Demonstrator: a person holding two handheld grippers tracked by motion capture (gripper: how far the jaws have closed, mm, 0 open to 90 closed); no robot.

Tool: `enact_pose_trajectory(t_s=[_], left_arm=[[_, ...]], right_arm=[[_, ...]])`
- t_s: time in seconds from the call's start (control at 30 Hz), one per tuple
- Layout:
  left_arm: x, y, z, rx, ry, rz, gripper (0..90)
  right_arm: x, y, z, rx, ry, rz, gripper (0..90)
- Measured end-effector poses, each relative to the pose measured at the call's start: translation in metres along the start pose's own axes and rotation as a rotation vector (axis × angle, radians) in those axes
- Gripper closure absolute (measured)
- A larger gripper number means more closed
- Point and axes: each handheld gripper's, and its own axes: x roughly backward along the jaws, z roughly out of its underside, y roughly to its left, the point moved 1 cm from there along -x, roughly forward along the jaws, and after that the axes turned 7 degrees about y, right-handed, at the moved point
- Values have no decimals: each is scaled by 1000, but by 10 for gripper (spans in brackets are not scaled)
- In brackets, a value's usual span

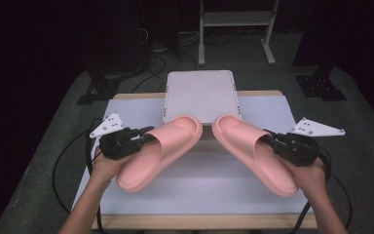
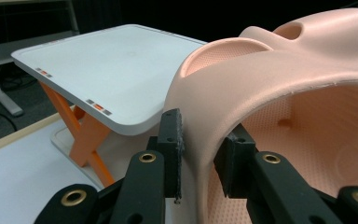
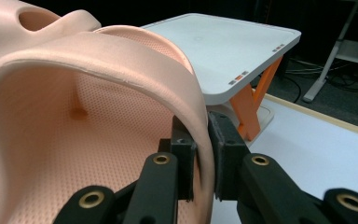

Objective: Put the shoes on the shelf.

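Carrying step in hand: left gripper (image 1: 143,135) and right gripper (image 1: 271,140) each clamp a pink slipper's strap (image 2: 261,88), both slippers (image 1: 158,151) held at the white platform's (image 1: 200,95) front edge, next needing level placement onto it.

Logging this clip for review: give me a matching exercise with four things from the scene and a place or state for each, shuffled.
1. left slipper
2. right slipper
3. white platform
4. orange legs

A. beneath the platform
B. strap clamped by the right gripper
C. stands at the table's far edge, nothing on top
D. strap clamped by the left gripper

Pairs: 1-D, 2-B, 3-C, 4-A
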Motion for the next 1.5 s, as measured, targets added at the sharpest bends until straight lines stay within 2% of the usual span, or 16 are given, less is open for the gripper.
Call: enact_pose_trajectory(t_s=[0.37,0.8,1.5], left_arm=[[-1,15,-12,31,-11,-16,733],[-8,32,-26,38,7,-45,732],[-25,47,-46,31,27,-59,732]], right_arm=[[-10,-8,-21,-12,2,2,805],[-26,-18,-40,-13,6,14,805],[-30,-27,-53,-21,7,27,805]])
